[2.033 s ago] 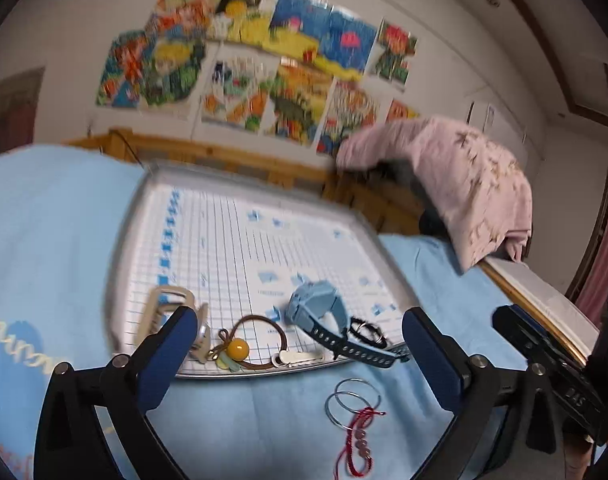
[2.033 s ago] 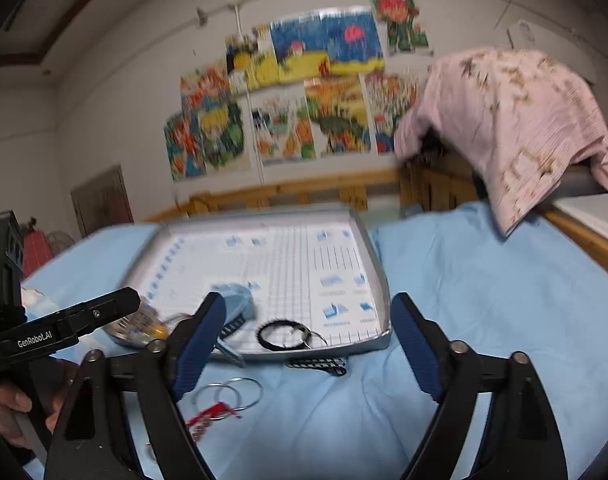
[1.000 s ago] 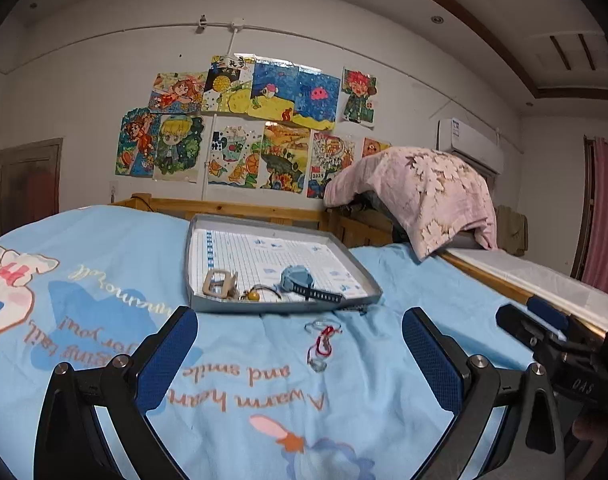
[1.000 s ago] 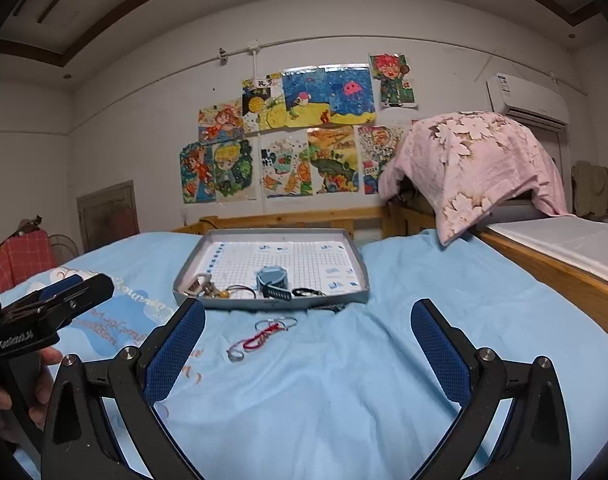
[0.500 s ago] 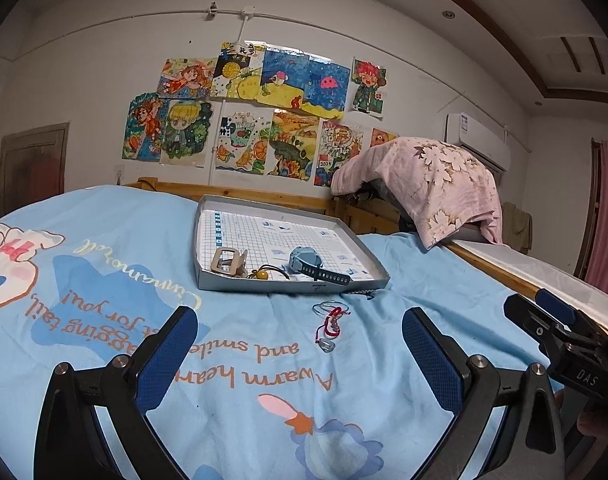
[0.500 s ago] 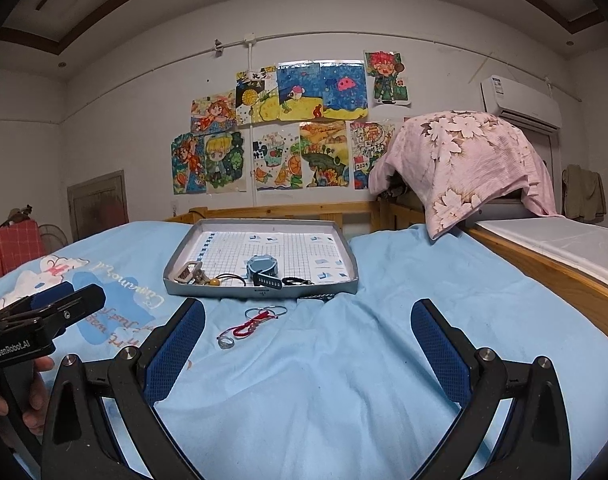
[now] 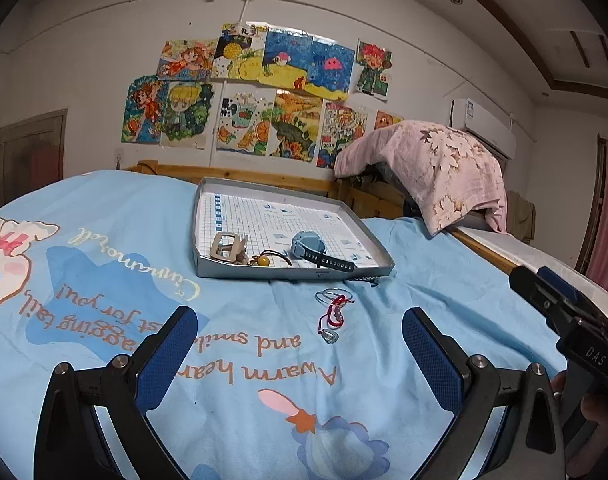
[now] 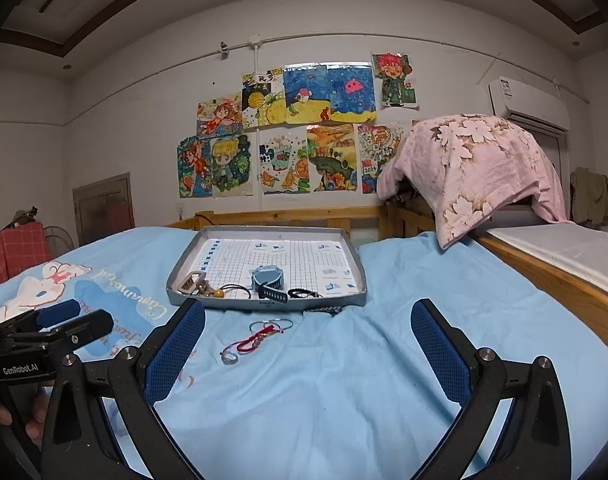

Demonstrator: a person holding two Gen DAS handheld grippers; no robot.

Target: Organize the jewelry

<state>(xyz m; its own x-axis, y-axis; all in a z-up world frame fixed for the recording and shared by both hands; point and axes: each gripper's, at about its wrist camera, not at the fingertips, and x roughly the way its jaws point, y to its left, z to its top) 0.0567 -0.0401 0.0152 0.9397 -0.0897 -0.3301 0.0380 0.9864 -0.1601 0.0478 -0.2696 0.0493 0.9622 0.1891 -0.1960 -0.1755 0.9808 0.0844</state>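
A grey tray (image 7: pixel 224 270) (image 8: pixel 176 294) lies on the blue bedsheet. In it are a blue watch (image 7: pixel 306 246) (image 8: pixel 267 276), a beige buckle (image 7: pixel 224 245) (image 8: pixel 191 282), a cord with a yellow bead (image 7: pixel 264 260) (image 8: pixel 220 292) and a black ring (image 8: pixel 298 293). In front of the tray lie thin silver hoops (image 7: pixel 329 295) (image 8: pixel 272 325), a red cord bracelet (image 7: pixel 334 316) (image 8: pixel 250 343) and a small silver ring (image 7: pixel 330 336) (image 8: pixel 229 357). My left gripper (image 7: pixel 300 350) and right gripper (image 8: pixel 307 348) are open, empty, well short of the jewelry.
A dark patterned strap (image 7: pixel 364 279) (image 8: pixel 324 311) pokes out under the tray's front edge. A pink flowered cloth (image 7: pixel 432 168) (image 8: pixel 476 172) covers something at the right. A wooden bed rail (image 8: pixel 544 280) runs along the right. Drawings hang on the far wall.
Both grippers pulled far back from the tray over two seconds and stayed open. In the last half second they moved slightly closer again. The jewelry has not moved.
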